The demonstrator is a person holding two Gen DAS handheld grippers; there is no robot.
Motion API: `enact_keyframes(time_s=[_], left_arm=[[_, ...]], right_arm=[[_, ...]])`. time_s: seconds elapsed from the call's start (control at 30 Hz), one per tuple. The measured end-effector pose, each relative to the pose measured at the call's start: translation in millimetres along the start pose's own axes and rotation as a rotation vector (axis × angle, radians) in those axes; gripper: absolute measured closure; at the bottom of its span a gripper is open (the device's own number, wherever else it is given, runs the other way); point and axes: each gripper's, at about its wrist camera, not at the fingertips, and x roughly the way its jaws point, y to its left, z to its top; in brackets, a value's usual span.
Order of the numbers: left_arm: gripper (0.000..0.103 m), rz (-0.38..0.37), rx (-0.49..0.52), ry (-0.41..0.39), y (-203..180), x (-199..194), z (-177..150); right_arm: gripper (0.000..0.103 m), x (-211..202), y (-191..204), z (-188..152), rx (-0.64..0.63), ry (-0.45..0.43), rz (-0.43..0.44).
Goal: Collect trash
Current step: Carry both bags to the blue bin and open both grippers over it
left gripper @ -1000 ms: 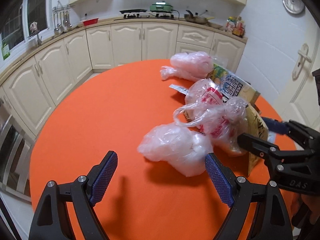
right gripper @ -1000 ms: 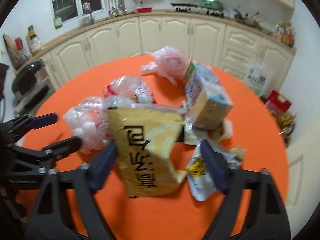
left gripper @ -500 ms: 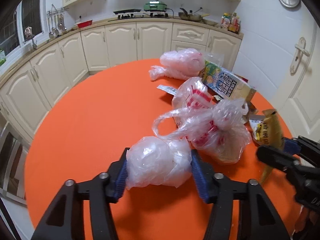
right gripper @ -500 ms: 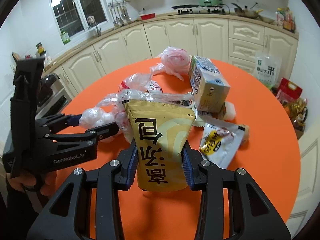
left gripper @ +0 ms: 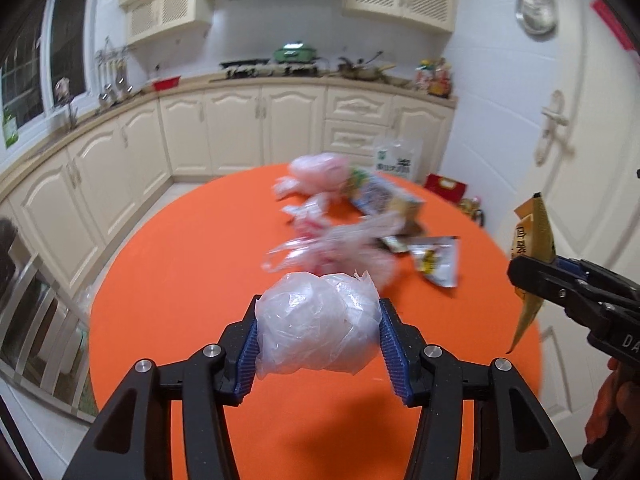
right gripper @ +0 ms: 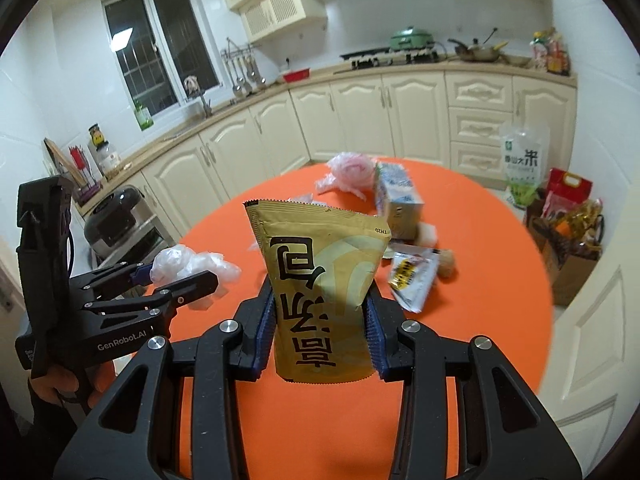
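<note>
My left gripper [left gripper: 318, 338] is shut on a crumpled clear plastic bag [left gripper: 316, 324], lifted off the round orange table [left gripper: 180, 280]. The same bag [right gripper: 188, 264] shows at the left of the right wrist view, in the left gripper [right gripper: 180, 280]. My right gripper [right gripper: 320, 328] is shut on a tan snack pouch [right gripper: 320, 276] with dark lettering, held upright above the table. That pouch [left gripper: 534, 248] and the right gripper [left gripper: 536, 276] appear at the right edge of the left wrist view.
More trash lies on the table's far side: a pink bag [right gripper: 352, 168], a carton [right gripper: 396, 196], a yellow-and-silver wrapper [right gripper: 412, 276] and tied clear bags [left gripper: 332, 248]. Cream cabinets [right gripper: 360, 120] ring the room. Grocery bags [right gripper: 568, 216] stand on the floor at right.
Both grippers closed on their items, the left on the clear bag and the right on the tan pouch, and lifted them up off the table and back from the trash pile.
</note>
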Motion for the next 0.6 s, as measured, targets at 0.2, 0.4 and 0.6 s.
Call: enact_keyframes(time_s=[0.2,0.4,0.6], left_arm=[[0.054,-0.084,0.113,-0.018,-76,-27,-16],[0.054,-0.203,0.239,0.014,-166,-31,-43],[0.054,-0.279,0.381,0.069,-249,-10,-64]], right_arm=[[0.066,-69,-31,-28,0.049,-0.052,-0.088],[0.066,-131,-83,-76,0.108,-0.047,-0.248],[0.066,-164,-134,-124,0.195,-0.013,-0.356]])
